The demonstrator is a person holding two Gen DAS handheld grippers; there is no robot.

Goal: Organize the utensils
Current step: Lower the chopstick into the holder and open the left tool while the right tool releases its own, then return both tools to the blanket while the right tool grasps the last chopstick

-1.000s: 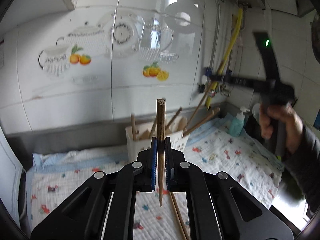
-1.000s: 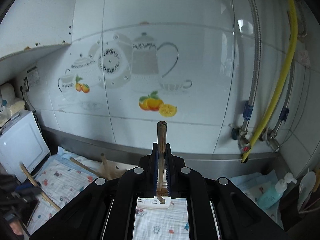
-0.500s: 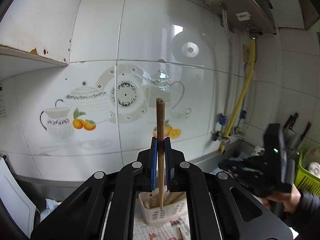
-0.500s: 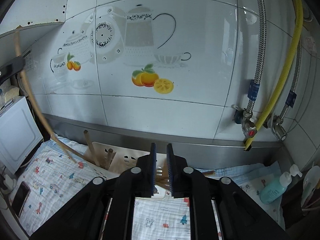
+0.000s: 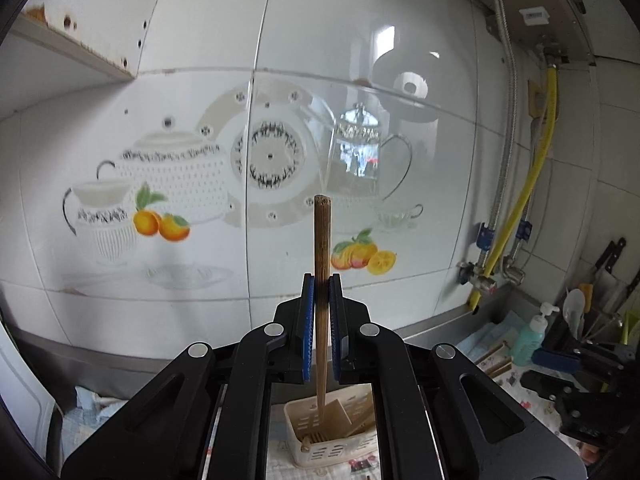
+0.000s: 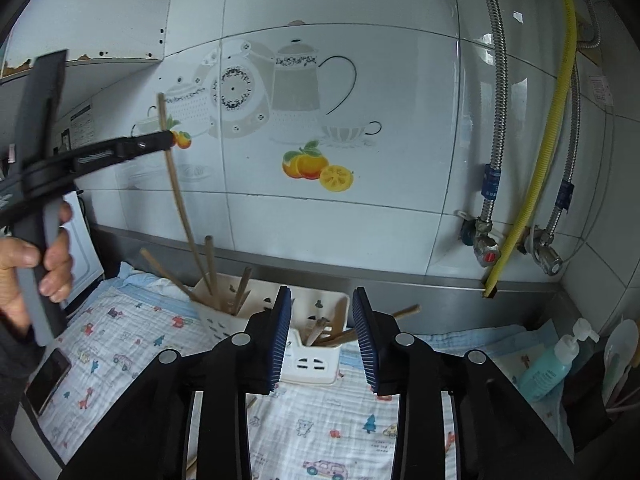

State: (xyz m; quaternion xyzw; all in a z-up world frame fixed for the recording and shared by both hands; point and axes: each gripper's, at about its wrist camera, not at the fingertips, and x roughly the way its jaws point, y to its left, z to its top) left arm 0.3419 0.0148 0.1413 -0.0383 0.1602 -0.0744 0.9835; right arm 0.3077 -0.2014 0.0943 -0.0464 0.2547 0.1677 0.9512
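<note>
My left gripper (image 5: 321, 292) is shut on a brown wooden chopstick (image 5: 322, 240), held upright with its lower tip inside the cream slotted utensil holder (image 5: 332, 446) below. The right wrist view shows the left gripper (image 6: 166, 140) holding the chopstick (image 6: 176, 184) over the holder's left compartment (image 6: 224, 312), which has several chopsticks in it. My right gripper (image 6: 322, 336) is open and empty, just in front of the holder's right compartment (image 6: 316, 364), where more chopsticks lie. It also shows in the left wrist view (image 5: 560, 364).
The holder stands on a patterned white cloth (image 6: 132, 356) by the tiled wall. A teal soap bottle (image 6: 556, 360) and a dish rack with spoons (image 6: 620, 348) are at the right. A phone (image 6: 48, 380) lies at the left. Loose chopsticks (image 5: 494, 356) lie on the cloth. Pipes and valves (image 6: 488, 248) run down the wall.
My left gripper has lifted its chopstick and lowered its tip into the holder. My right gripper has let its chopstick go into the holder and opened wide.
</note>
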